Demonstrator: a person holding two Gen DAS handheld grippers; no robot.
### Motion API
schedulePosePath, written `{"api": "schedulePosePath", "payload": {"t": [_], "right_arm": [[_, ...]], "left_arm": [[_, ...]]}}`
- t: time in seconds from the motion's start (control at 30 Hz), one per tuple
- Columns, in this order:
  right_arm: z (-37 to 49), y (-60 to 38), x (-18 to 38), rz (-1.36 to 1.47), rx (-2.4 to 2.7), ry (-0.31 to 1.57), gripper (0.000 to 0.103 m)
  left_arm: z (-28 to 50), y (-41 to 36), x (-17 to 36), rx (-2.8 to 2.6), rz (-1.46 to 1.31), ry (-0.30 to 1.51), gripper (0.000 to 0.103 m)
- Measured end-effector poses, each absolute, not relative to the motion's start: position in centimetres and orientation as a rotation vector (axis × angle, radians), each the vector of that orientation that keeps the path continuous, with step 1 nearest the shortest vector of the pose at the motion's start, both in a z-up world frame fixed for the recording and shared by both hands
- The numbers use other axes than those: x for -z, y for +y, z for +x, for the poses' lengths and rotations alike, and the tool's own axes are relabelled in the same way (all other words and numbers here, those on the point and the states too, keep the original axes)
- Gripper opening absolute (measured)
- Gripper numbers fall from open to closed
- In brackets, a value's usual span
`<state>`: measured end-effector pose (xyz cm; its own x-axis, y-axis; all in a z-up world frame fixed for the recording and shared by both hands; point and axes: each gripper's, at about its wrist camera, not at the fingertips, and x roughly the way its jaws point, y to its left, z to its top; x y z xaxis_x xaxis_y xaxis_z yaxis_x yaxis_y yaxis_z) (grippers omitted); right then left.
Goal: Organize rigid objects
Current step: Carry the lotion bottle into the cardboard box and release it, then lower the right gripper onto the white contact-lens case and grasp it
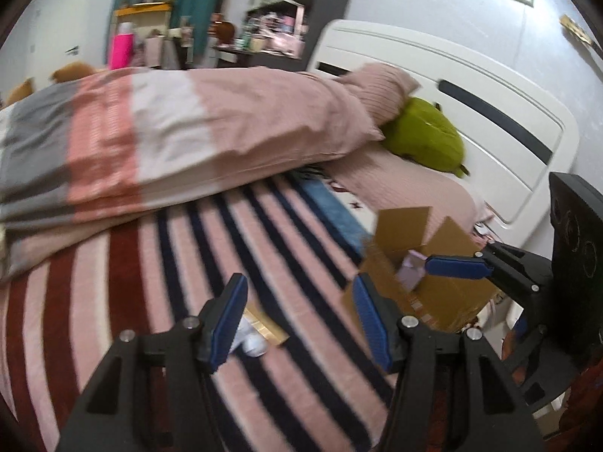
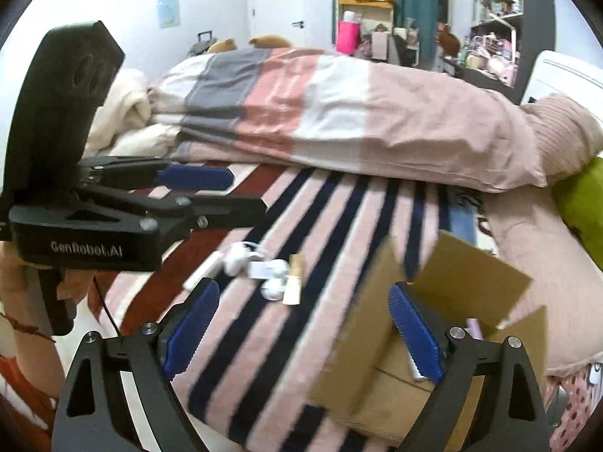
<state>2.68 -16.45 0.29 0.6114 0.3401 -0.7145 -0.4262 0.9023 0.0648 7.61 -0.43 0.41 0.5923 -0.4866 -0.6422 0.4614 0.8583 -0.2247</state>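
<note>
A: Small rigid objects, white earbuds and a charger-like piece (image 2: pixel 260 269) plus a flat gold packet (image 2: pixel 293 280), lie clustered on the striped pink, navy and red blanket (image 2: pixel 264 339) near the middle of the bed. The open brown cardboard box (image 2: pixel 380 342) sits toward the bed's headboard edge, with a pale lilac item (image 1: pixel 410 269) already inside.

B: So partly done?

A: I judge so; the cluster is left to move.

B: And the claws?

A: The right gripper (image 2: pixel 301 331) is spread wide and empty, over the box's near flap. The left gripper (image 1: pixel 297 320) is partly spread, holding nothing, above the packet
</note>
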Motion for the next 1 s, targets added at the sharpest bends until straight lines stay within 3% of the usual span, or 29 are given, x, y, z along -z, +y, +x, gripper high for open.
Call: {"api": "schedulePosePath", "payload": {"t": [0.27,0.4,0.57,0.73,1.0], "right_arm": [[4.1,-8.5,2.1,-0.139,-0.594,0.843,0.090],[5.2,-6.4,5.7,-0.127,-0.619,0.897,0.090],[8.0,-7.1,12.0,-0.090,-0.558,0.981,0.088],[10.3,-8.6,15.9,-0.027,-0.533,1.045,0.047],[12.7,-8.4,18.3,0.031,-0.515,1.089,0.040]], "left_arm": [[6.1,7.3,3.4,0.393,-0.103,0.760,0.062],[6.0,9.1,6.1,0.349,-0.126,0.780,0.075],[6.2,9.4,8.8,0.350,-0.145,0.805,0.078],[6.6,9.0,10.0,0.373,-0.166,0.817,0.078],[6.8,8.4,10.6,0.372,-0.166,0.828,0.078]]}}
